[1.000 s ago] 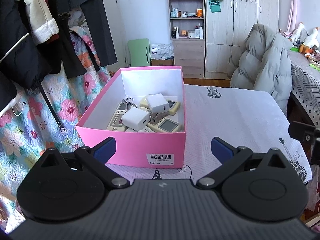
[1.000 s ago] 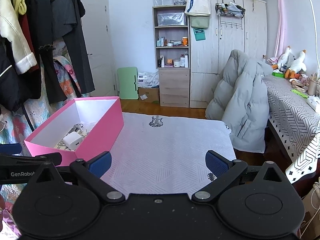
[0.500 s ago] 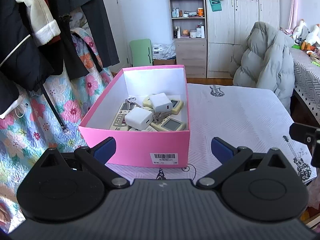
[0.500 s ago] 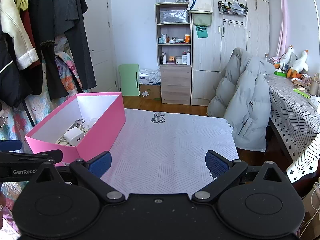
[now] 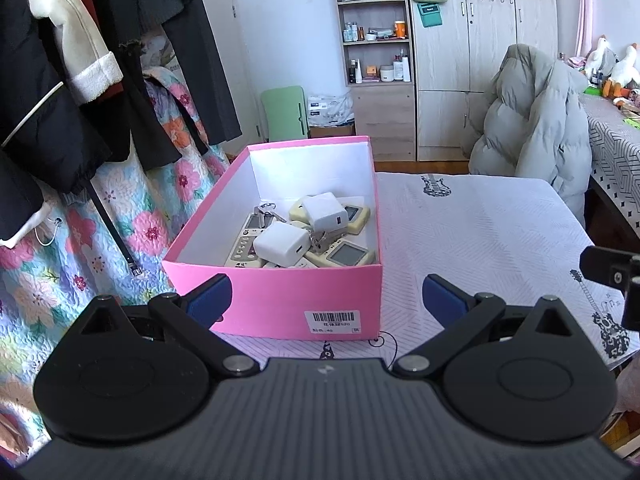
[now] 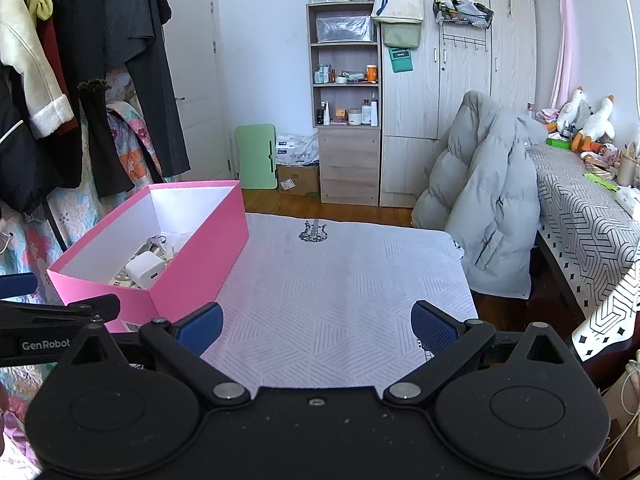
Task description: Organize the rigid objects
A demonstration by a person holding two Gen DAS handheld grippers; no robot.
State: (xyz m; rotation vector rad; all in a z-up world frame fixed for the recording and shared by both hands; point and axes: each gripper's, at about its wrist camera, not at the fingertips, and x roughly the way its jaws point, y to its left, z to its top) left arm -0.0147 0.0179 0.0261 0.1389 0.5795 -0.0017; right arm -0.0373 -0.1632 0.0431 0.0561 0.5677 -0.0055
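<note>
Desk (image 6: pixel 340 280) under white patterned cloth: bare, as earlier. Pink cardboard box (image 5: pixel 280 296) at its left edge holds cream remotes (image 5: pixel 344 256), white cube chargers (image 5: pixel 282 242), keys (image 5: pixel 264 210). Left tool (image 5: pixel 326 300), right tool (image 6: pixel 316 326): released, empty, drawn slightly back versus earlier frame. Sorting looks finished.

My table (image 5: pixel 480 224) is covered by a white textured cloth printed with small black guitar motifs (image 6: pixel 314 231). One open pink cardboard box (image 5: pixel 280 300) with a white interior stands directly on its left part, barcode label facing me. The cloth beside the box lies bare.
</note>
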